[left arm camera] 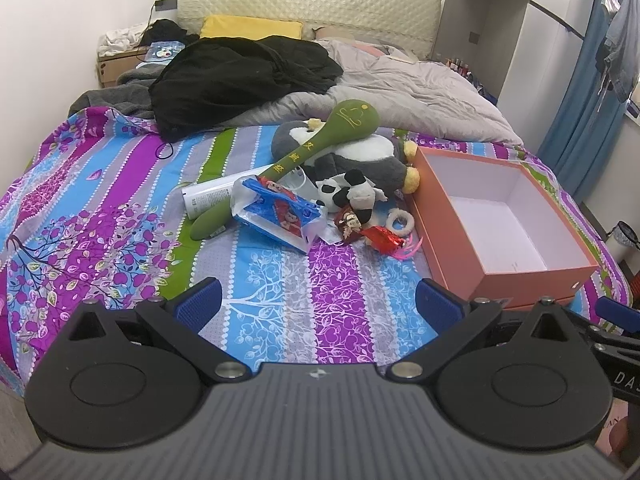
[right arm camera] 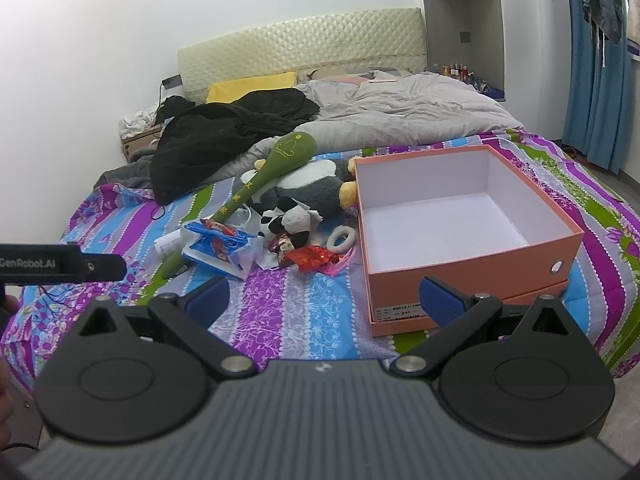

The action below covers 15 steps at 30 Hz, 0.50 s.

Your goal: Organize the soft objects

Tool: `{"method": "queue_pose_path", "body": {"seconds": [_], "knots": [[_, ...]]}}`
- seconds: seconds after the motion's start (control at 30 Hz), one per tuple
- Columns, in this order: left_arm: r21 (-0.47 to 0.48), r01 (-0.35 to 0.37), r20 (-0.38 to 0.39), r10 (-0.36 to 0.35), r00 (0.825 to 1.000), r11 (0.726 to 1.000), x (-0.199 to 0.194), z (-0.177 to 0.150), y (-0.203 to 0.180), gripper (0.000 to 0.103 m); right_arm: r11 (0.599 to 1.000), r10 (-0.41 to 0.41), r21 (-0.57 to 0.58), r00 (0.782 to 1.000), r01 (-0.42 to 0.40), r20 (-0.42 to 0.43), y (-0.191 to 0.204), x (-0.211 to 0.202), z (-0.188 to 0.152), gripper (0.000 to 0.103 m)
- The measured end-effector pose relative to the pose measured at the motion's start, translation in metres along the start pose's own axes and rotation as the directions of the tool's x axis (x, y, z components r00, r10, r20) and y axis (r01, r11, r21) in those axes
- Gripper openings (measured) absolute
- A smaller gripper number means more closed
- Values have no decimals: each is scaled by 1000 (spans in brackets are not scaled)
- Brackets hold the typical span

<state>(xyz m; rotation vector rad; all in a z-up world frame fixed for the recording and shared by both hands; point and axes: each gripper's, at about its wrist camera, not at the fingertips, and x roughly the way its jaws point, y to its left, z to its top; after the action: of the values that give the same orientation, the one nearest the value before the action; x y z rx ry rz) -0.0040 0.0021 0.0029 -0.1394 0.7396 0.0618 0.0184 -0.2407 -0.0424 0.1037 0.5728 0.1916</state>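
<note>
Both claws hang over the near edge of the bed (left arm camera: 100,184) with nothing between their blue pads: the left claw (left arm camera: 318,302) has its fingers spread wide apart, and the right claw (right arm camera: 324,300) is spread just as wide. On the striped sheet lies a heap of soft things: a long green plush club (left arm camera: 320,140) resting across a grey and white stuffed penguin (left arm camera: 372,156), a small cow toy (left arm camera: 352,192) and a blue snack bag (left arm camera: 280,212). Just right of the heap stands an orange box (right arm camera: 472,260), lidless, with a bare white inside.
</note>
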Motion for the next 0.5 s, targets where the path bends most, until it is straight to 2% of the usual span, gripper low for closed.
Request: {"method": "queue_pose_path", "body": {"seconds": [0.5], "knots": [[4, 3, 5, -3, 1000, 1000, 2, -1, -1, 103, 1000, 0, 2, 1000, 0, -4, 0, 1, -1, 103]]}}
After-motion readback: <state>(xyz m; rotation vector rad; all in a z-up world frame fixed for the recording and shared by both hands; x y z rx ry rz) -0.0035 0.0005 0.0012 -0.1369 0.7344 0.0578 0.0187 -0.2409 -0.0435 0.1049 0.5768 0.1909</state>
